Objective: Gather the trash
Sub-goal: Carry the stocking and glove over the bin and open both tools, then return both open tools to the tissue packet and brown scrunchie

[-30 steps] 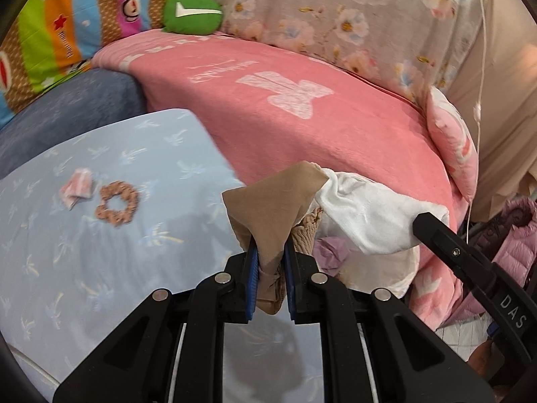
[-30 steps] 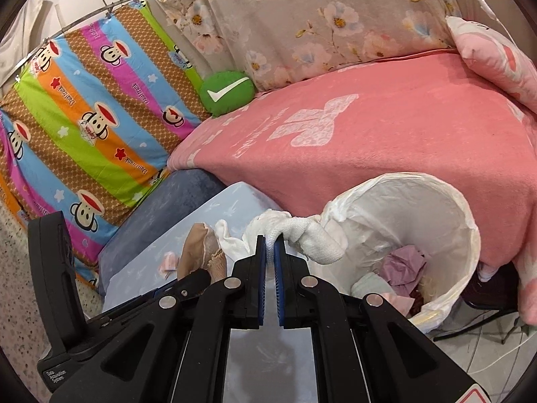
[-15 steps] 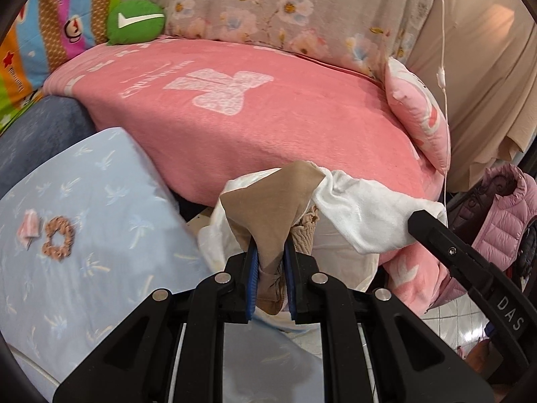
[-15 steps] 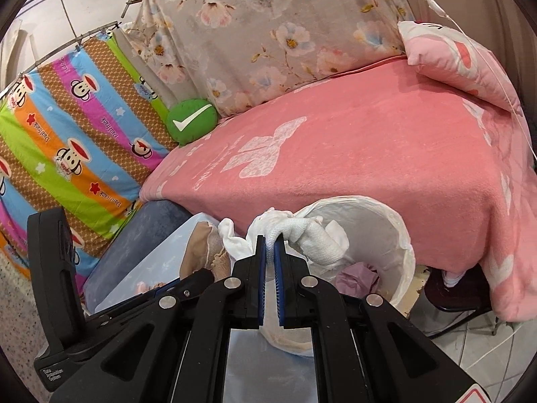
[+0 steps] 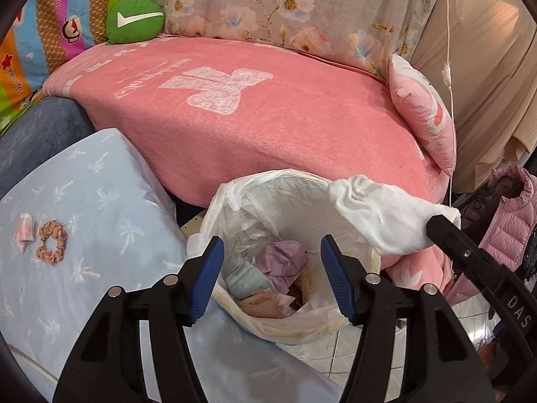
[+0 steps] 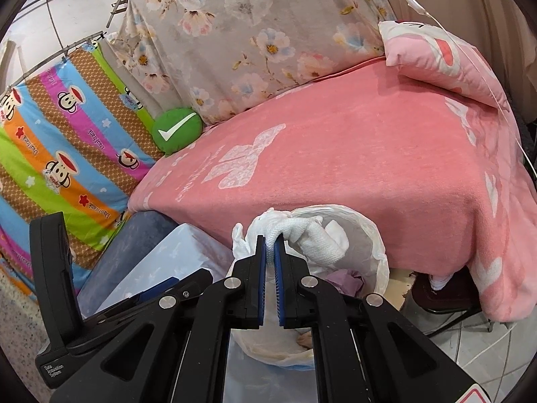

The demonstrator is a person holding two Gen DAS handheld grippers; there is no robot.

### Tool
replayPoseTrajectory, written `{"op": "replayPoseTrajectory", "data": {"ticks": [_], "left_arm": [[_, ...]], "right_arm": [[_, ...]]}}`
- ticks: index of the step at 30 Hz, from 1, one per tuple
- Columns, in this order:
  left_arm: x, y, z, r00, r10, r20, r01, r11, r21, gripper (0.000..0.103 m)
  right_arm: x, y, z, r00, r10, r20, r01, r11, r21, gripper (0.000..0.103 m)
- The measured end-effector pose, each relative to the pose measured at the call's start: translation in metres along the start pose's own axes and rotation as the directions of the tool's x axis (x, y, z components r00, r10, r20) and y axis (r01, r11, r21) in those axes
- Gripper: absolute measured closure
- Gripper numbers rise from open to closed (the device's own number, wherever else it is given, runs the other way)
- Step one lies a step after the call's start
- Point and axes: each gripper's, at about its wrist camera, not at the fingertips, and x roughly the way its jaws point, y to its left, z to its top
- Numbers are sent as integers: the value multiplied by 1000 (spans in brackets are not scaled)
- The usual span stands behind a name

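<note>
A trash bin lined with a white plastic bag (image 5: pixel 268 188) stands between the blue pillow and the pink bed; it also shows in the right wrist view (image 6: pixel 376 235). Inside lie a purple scrap (image 5: pixel 282 258), a grey-green piece (image 5: pixel 245 280) and a tan cloth (image 5: pixel 261 305). My left gripper (image 5: pixel 272 278) is open and empty right above the bin's mouth. My right gripper (image 6: pixel 270 238) is shut on a white cloth (image 6: pixel 315 238), held over the bin's rim; the cloth also shows in the left wrist view (image 5: pixel 382 221).
A light blue pillow (image 5: pixel 84 201) at left carries a brown scrunchie (image 5: pixel 52 243) and a small pink wrapper (image 5: pixel 24 235). The pink blanket-covered bed (image 5: pixel 268 117) lies behind the bin. A pink puffer jacket (image 5: pixel 510 228) hangs at right. Tiled floor (image 5: pixel 335 352) shows below.
My left gripper has opened and the tan cloth it held has dropped into the bin. Both grippers have moved over the bin; the right still holds the white cloth.
</note>
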Motion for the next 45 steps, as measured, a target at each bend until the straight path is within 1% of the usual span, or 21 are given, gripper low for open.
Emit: {"op": "replayPoseTrajectory", "data": {"ticks": [8, 10, 11, 12, 14, 22, 24, 28, 31, 38, 45], "left_arm": [[-2, 15, -4, 999, 36, -3, -36, 999, -28, 45], [-4, 17, -5, 999, 42, 0, -42, 999, -32, 45], [-4, 18, -5, 999, 47, 2, -47, 998, -33, 44], [-5, 19, -6, 999, 53, 4, -53, 998, -35, 41], [-7, 22, -7, 998, 64, 8, -64, 997, -35, 39], [-14, 33, -12, 996, 85, 17, -84, 995, -50, 39], [-16, 35, -13, 996, 87, 19, -86, 995, -57, 39], [-20, 41, -17, 995, 94, 22, -92, 993, -68, 39], [-23, 46, -20, 995, 98, 23, -96, 992, -77, 39], [-30, 59, -25, 993, 112, 24, -109, 988, -107, 38], [-36, 81, -33, 991, 129, 18, -125, 981, -150, 38]], "right_arm": [[10, 16, -2, 1000, 15, -13, -16, 999, -34, 97], [15, 21, -1, 1000, 14, -12, -15, 999, -49, 92], [19, 24, -1, 1000, 7, -14, -8, 998, -56, 92], [23, 26, -1, 1000, 0, -28, -2, 998, -66, 91], [31, 32, -2, 998, -14, -66, 8, 996, -90, 91], [30, 44, -17, 996, 5, -89, -14, 994, -108, 87], [29, 46, -20, 995, 5, -96, -16, 993, -114, 83], [27, 51, -26, 994, 2, -105, -16, 992, -128, 79], [26, 54, -30, 994, 3, -110, -18, 991, -134, 74], [30, 67, -43, 990, 3, -142, -25, 987, -160, 73], [37, 87, -58, 984, 5, -176, -40, 980, -196, 73]]}}
